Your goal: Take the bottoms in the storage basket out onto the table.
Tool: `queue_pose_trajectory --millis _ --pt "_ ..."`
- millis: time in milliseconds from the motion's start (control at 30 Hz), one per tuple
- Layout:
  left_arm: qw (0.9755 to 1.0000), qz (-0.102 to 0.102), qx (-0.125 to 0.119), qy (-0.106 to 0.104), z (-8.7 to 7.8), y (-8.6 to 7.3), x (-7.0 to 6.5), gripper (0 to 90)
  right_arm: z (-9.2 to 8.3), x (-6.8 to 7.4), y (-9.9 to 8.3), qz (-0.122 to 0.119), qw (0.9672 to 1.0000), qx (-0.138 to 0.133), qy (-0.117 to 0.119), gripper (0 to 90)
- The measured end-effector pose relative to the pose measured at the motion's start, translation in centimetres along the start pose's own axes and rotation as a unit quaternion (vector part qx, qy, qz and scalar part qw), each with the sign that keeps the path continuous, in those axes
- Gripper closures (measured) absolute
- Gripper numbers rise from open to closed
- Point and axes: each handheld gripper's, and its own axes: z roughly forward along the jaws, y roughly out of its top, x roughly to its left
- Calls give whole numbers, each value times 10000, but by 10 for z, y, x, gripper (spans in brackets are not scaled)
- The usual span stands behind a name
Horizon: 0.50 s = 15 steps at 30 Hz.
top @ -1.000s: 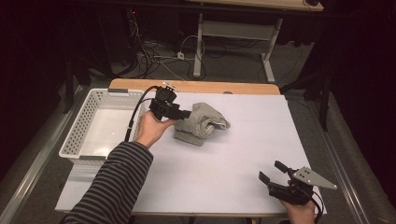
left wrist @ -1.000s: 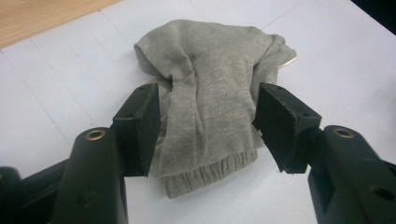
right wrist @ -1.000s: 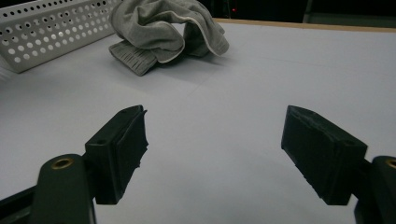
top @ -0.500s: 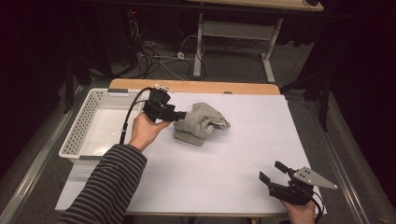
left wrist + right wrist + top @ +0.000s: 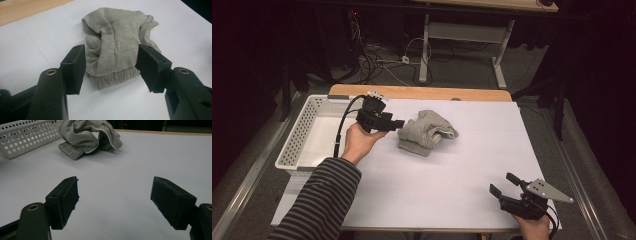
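A crumpled grey garment (image 5: 427, 132) with a ribbed hem lies on the white table sheet (image 5: 452, 175), left of the middle. My left gripper (image 5: 400, 124) sits just left of it, pointing right at it, jaws open. In the left gripper view the garment (image 5: 115, 42) lies just ahead of the left gripper (image 5: 111, 53), whose pads stand either side of the ribbed hem without pressing on it. My right gripper (image 5: 503, 183) rests open at the near right corner, nothing between its jaws. The right gripper view has the right gripper (image 5: 115, 185) over bare sheet, the garment (image 5: 85, 135) far ahead.
A white perforated basket (image 5: 294, 145) stands at the table's left edge, just behind my left hand; its wall (image 5: 25, 137) is also in the right gripper view. A wooden strip (image 5: 422, 93) runs along the far edge. Cables and a desk frame lie on the floor beyond.
My left gripper has drawn back to the left, away from the garment, with its jaws still open. The garment and the right gripper have stayed put.
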Motion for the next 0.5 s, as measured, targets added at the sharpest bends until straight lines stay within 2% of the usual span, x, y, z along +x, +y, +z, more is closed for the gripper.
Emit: queue_pose_trajectory --millis 500 --pt "9999 50 -160 44 -18 -10 1 396 0 0 0 -2 10000 4 10 231"
